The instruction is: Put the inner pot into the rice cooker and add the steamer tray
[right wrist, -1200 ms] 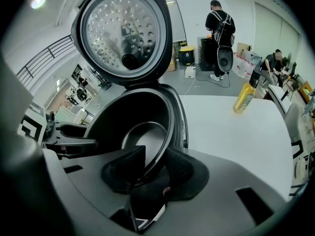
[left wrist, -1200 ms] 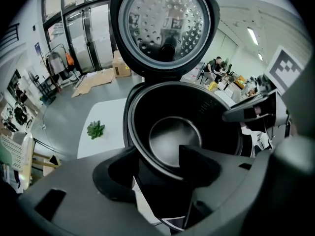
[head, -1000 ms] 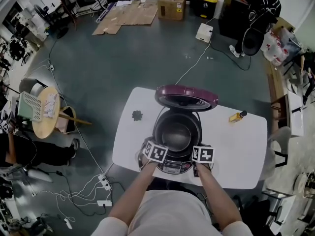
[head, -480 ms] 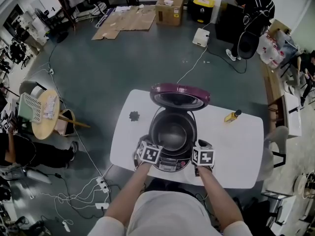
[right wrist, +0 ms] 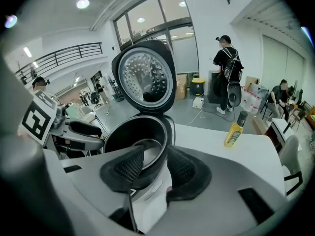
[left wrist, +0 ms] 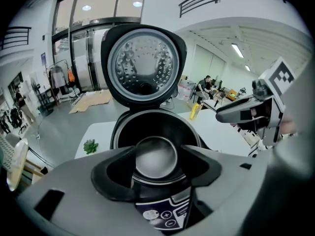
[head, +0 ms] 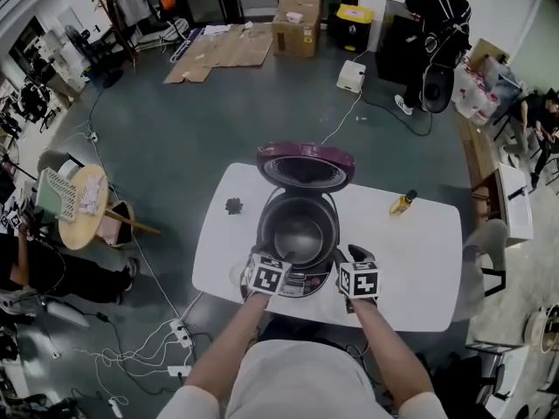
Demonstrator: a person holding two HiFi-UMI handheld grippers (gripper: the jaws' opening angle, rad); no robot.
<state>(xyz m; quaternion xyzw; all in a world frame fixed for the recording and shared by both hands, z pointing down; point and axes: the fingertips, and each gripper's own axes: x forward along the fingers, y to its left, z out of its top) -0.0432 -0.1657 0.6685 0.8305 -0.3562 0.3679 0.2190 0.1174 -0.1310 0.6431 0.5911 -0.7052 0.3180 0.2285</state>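
Observation:
The rice cooker (head: 325, 253) stands open on the white table (head: 419, 269), its maroon lid (head: 304, 166) tipped back. The metal inner pot (head: 297, 232) sits inside it, also seen in the left gripper view (left wrist: 156, 154) and the right gripper view (right wrist: 147, 149). My left gripper (left wrist: 157, 155) hovers open above the cooker's front left, nothing between its jaws. My right gripper (right wrist: 155, 155) hovers at the front right; its jaws have just been closing a little but stand apart, pressing on nothing. I see no steamer tray.
A yellow bottle (head: 401, 202) stands at the table's far right and a small green plant (head: 233, 205) at its far left. Cables run over the floor around the table. A person with a backpack (head: 432, 24) stands far behind, near cardboard boxes (head: 295, 17).
Both grippers have lifted a little in front of the cooker. The inner pot stays in the cooker.

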